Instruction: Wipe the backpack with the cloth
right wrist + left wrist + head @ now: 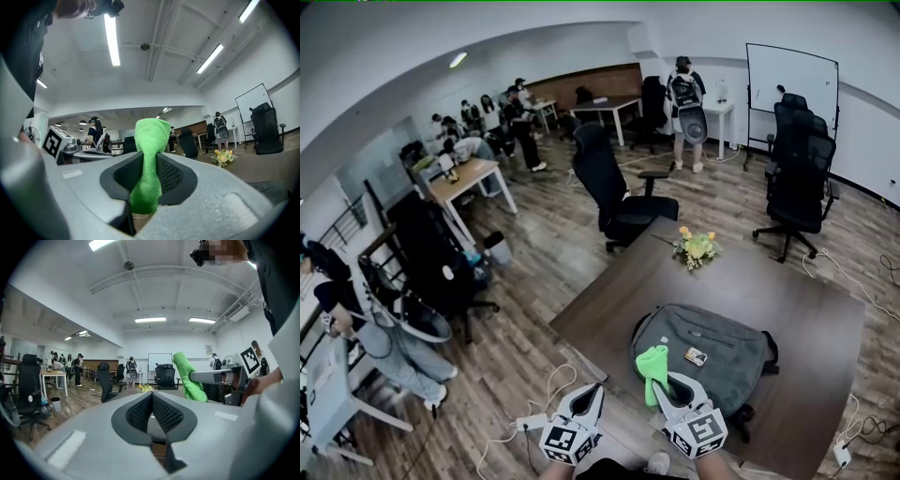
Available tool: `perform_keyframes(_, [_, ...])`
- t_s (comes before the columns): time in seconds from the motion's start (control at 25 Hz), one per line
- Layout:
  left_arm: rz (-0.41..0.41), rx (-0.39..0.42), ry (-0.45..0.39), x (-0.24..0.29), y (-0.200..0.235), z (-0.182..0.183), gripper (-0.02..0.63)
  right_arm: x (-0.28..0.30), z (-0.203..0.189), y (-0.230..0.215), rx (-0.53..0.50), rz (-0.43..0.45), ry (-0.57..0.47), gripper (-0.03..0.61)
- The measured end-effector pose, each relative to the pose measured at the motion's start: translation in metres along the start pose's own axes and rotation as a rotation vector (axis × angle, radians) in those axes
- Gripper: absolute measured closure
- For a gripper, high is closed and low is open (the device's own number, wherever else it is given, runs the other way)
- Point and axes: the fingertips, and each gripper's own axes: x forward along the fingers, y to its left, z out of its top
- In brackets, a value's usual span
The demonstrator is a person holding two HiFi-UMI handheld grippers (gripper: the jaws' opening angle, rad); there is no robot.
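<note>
**A:** Start at the left. What was the left tool (589, 394) doing?

**B:** Nothing useful, by the look of it. Its jaws were pressed together with nothing between them, and it hung off the backpack's (717, 345) near-left corner, out past the worktop (787, 281) edge. I judged it was parked there so it stayed out of the wiping path.

**A:** And the cloth (653, 366)?

**B:** The green cloth was pinched in the right tool (664, 382), just beside the other one. The jaws were clamped on its middle, so a bunched end stood up above them and a tail hung below. Gripped that way, a loose fold was free to drag across the fabric.

**A:** Was it on the backpack yet?

**B:** It sat over the backpack's near-left edge, but I couldn't tell from above whether it touched or hung just clear. The wiping looked to be about to begin or barely begun.

**A:** How did the backpack lie?

**B:** The grey backpack lay flat on the worktop, broad face up, which gave the cloth an open surface to sweep. A small bunch of flowers (696, 247) stood beyond the backpack's far side, well clear of any stroke.
</note>
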Motion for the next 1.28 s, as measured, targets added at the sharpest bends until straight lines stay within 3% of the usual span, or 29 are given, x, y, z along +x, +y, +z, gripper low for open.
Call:
perform_keyframes(0.44, [-0.121,-0.015,0.006,0.075,0.009,-0.004,0.595,0.031,0.000,-0.046,-0.030,-0.073,0.012,0.492])
perform_keyframes(0.8, [-0.245,0.033,0.006,0.141,0.047,0.008,0.595,0.075,-0.003,-0.093,-0.028,-0.233,0.046,0.492])
perform_keyframes(1.28, [-0.457,0.005,0.049,0.203,0.061,-0.017,0.595,0.110,-0.041,-0.147,-0.020,-0.496,0.125,0.494])
